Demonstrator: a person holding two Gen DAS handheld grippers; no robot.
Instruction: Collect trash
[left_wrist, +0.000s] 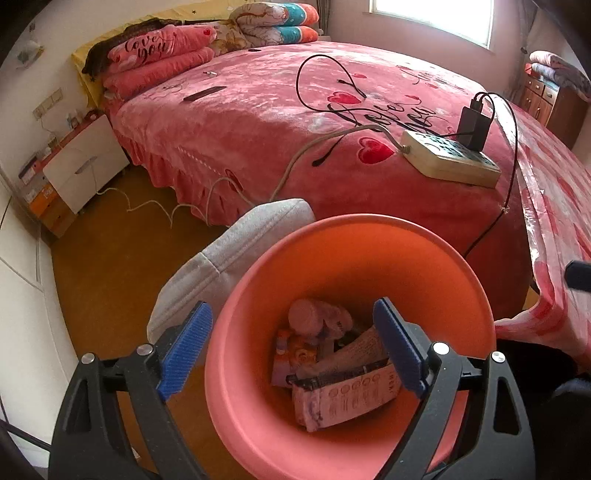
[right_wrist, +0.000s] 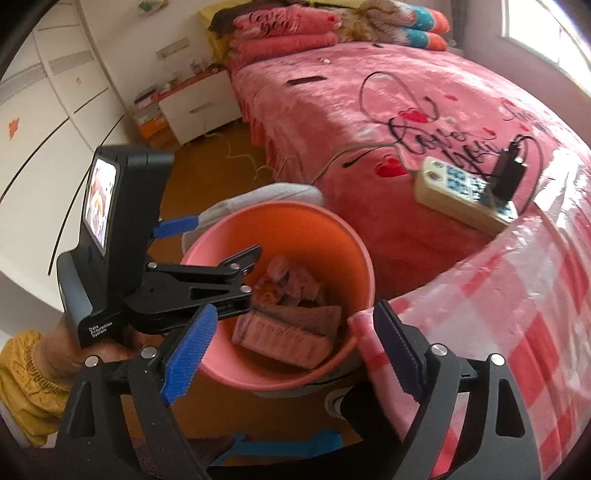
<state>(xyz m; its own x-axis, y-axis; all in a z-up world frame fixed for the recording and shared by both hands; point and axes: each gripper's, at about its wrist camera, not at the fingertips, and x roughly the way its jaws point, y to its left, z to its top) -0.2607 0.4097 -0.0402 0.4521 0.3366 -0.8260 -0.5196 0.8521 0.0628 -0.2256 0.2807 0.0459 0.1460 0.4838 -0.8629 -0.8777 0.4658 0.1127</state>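
Pink bin (left_wrist: 347, 266), both claws wide open.
Left gripper (left_wrist: 291, 347) straddles the bin's rim; right gripper (right_wrist: 291, 347) grips nothing.

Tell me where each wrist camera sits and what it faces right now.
Left wrist: on the left gripper, looking down into the pink bin; open blue pads frame it.
Right wrist: on the right gripper, angled at the bin; shows the left gripper and a yellow sleeve.
Shared: bin, bed, power strip.
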